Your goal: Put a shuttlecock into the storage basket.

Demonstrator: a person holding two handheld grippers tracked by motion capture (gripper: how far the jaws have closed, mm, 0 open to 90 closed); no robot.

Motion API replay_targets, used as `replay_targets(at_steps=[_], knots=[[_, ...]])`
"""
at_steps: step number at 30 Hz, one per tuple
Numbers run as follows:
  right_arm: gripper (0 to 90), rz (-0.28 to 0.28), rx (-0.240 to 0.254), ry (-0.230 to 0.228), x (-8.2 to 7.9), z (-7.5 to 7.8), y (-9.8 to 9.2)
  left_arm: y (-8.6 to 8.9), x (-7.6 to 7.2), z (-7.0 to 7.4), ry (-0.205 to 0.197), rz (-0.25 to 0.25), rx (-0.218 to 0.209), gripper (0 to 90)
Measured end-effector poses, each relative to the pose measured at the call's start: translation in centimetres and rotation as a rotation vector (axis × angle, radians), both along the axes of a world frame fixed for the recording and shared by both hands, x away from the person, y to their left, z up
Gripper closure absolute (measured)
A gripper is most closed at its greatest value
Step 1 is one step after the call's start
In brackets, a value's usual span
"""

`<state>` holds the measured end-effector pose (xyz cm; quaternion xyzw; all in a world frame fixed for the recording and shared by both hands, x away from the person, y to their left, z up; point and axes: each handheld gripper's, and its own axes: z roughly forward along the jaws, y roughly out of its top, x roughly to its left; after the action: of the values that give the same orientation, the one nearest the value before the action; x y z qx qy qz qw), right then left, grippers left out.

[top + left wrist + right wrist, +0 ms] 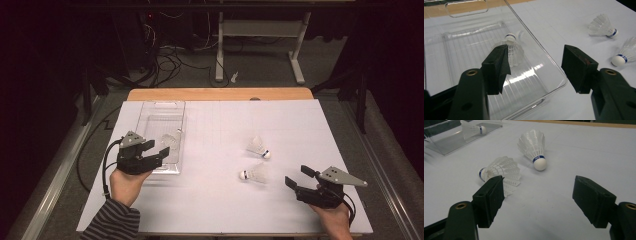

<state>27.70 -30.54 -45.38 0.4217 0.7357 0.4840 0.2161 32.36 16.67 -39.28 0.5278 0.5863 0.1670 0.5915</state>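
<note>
One shuttlecock (511, 48) already lies inside the clear tray (150, 112) at the left of the worktop (300, 125), and two more wait on the white sheet at centre right, so the job in hand looks like gathering them into the tray. The left tongs (159, 148) hover at the tray's near right corner, wide open and holding nothing. The right tongs (296, 176) are also spread wide and empty, aimed at the nearer shuttlecock (254, 174), with the farther shuttlecock (257, 147) just beyond it. Next, I judge, the right tongs must advance and close gently on the feathers (they crush easily). The tray's clear walls blur the first shuttlecock's outline.
</note>
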Motion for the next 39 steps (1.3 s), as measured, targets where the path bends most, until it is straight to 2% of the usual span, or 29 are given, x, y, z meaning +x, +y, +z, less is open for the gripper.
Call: replay_targets(at_steps=[17,26,33,39], knots=[[26.2,-0.007,0.003,0.000,0.0,0.0,-0.1,0.8,-1.5,-0.8,-0.026,0.015,-0.014,39.4],[26.2,-0.010,-0.002,0.001,0.1,0.0,-0.1,0.7,-2.5,-1.0,-0.044,-0.004,-0.015,39.1],[26.2,-0.012,-0.002,0.000,0.0,0.0,0.0,0.8,-2.8,-1.7,-0.033,-0.007,-0.020,39.2],[26.2,-0.018,0.006,0.004,0.1,0.0,-0.2,0.8,-3.1,-1.9,-0.030,-0.006,-0.029,39.1]])
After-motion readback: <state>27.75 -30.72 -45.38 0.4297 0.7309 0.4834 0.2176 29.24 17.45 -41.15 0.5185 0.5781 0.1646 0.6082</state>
